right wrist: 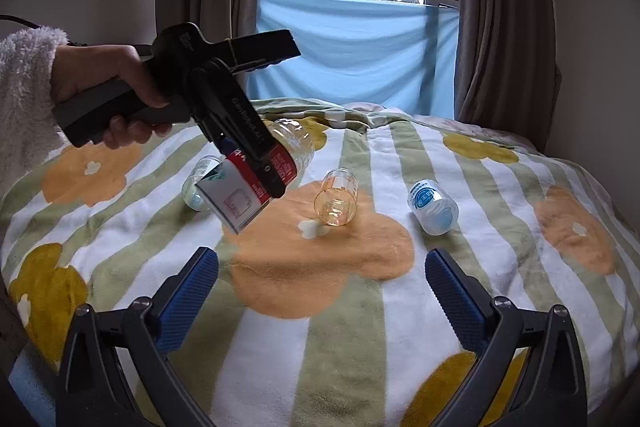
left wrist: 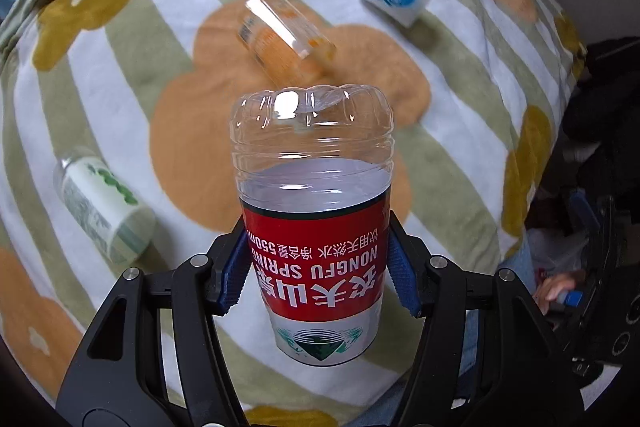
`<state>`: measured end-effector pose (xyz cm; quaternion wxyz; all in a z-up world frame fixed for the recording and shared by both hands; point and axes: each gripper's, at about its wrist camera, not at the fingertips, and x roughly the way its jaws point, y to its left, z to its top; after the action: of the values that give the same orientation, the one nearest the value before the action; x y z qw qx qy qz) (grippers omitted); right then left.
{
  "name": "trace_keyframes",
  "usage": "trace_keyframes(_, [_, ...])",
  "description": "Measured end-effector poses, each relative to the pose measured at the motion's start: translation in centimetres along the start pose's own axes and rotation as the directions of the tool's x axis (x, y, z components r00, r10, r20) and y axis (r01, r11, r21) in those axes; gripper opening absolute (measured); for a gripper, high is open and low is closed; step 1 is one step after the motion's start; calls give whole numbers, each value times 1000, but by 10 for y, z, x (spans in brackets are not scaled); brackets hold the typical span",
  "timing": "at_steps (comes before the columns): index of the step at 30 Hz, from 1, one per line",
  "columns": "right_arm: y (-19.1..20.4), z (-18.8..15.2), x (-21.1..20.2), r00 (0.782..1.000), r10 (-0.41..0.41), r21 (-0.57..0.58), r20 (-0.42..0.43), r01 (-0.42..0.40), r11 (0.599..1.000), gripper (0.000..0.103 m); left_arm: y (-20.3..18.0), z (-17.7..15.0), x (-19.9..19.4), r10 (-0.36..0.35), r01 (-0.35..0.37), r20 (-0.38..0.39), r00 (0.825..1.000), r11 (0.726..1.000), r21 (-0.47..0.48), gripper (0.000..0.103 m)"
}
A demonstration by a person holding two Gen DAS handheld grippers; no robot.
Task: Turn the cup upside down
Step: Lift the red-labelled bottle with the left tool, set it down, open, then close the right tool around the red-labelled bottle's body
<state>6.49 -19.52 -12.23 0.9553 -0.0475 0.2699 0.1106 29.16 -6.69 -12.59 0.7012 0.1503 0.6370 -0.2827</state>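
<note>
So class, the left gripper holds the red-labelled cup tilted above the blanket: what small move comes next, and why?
Probably keep rolling the left gripper until the red-labelled cup points its open end straight down at the blanket; it is held mid-air, base tilted upward, only partly inverted.

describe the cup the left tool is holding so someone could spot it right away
Above the striped flower blanket, the left tool clamps a clear cup in mid-air. Unlike the three cups lying on the blanket, it has a red Nongfu Spring label.

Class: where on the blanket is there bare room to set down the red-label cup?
Free: the near blanket between the right gripper and the orange cup. Crowded: the far row of green-label cup, orange cup and blue-label cup. The left gripper holds the red-label cup.
</note>
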Motion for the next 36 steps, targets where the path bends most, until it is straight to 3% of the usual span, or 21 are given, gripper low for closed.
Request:
trace_keyframes(5, [6, -5, -8, 1000, 12, 0, -2, -12, 1000, 103, -17, -30, 35, -5, 7, -91, 996, 1000, 22, 57])
trace_keyframes(11, [4, -7, -16, 1000, 5, -8, 3, -5, 1000, 103, -12, -44, 79, -3, -2, -149, 989, 1000, -30, 58])
trace_keyframes(13, [3, -8, -17, 1000, 1, -4, 3, -1, 1000, 103, -9, -44, 86, 2, -10, -160, 987, 999, -46, 63])
trace_keyframes(15, [0, -9, -17, 1000, -3, -1, 1, 3, 1000, 103, -9, -46, 89, 22, -29, -149, 989, 999, -42, 79])
trace_keyframes(18, [-2, -9, -15, 1000, -7, 8, -4, 7, 1000, 103, -12, -48, 86, 55, -57, -111, 992, 998, -16, 92])
trace_keyframes(22, [-3, -9, -15, 1000, -7, 12, -8, 7, 1000, 103, -15, -51, 69, 104, -104, -40, 994, 995, -7, 93])
trace_keyframes(27, [-6, -1, -15, 999, 35, 39, -20, -34, 999, 103, -8, -71, 29, 101, -90, 104, 989, 990, -106, 93])
trace_keyframes(32, [-16, 25, 1, 985, 144, 102, -98, -134, 986, 103, 12, -122, -10, 130, -54, 291, 948, 965, -255, 102])
trace_keyframes(34, [-21, 37, 17, 965, 206, 157, -161, -181, 971, 103, 12, -139, -17, 149, -41, 340, 928, 952, -304, 102])
trace_keyframes(36, [-24, 46, 36, 935, 265, 232, -237, -210, 950, 103, 11, -154, -19, 209, -75, 370, 905, 935, -346, 102])
